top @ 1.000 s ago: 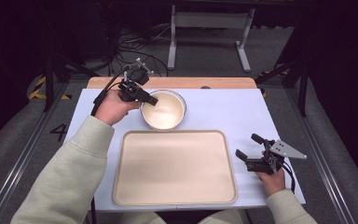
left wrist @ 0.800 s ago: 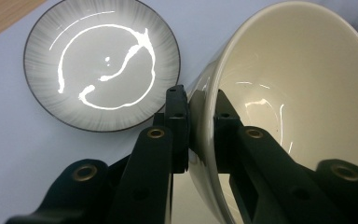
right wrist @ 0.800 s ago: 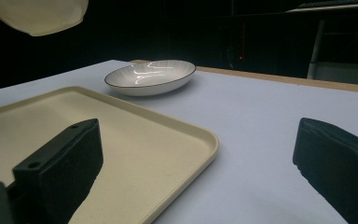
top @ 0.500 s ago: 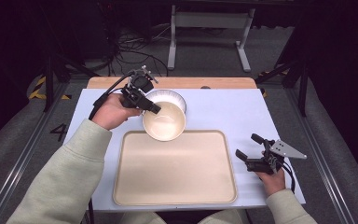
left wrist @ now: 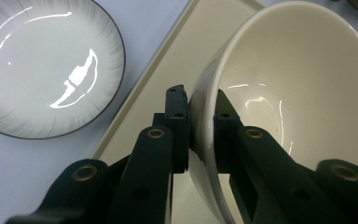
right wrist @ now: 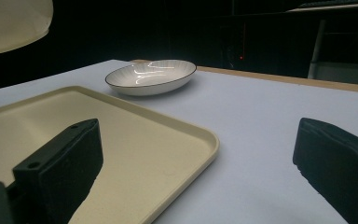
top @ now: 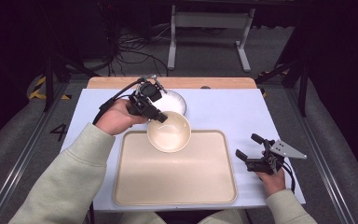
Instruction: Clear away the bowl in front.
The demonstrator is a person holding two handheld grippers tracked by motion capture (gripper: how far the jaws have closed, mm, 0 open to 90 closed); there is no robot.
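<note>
Bowl (top: 169, 132), cream and glossy, hangs tilted over the tray's (top: 175, 186) far edge, its rim clamped between the left gripper's (top: 156, 113) jaws. Just beyond sits a shallow white plate (left wrist: 46, 65) with a dark rim, seemingly ribbed. Right gripper (top: 251, 151) rests beside the tray, jaws wide apart, on the pale table (top: 223, 107).

cream ceramic bowl (left wrist: 303, 93): lower part cut by left gripper view's bottom edge, rim part behind jaws | grey-rimmed white plate (top: 175, 101): near edge hidden behind bowl in high view | beige plastic tray (right wrist: 135, 154): cut at left edge
</note>
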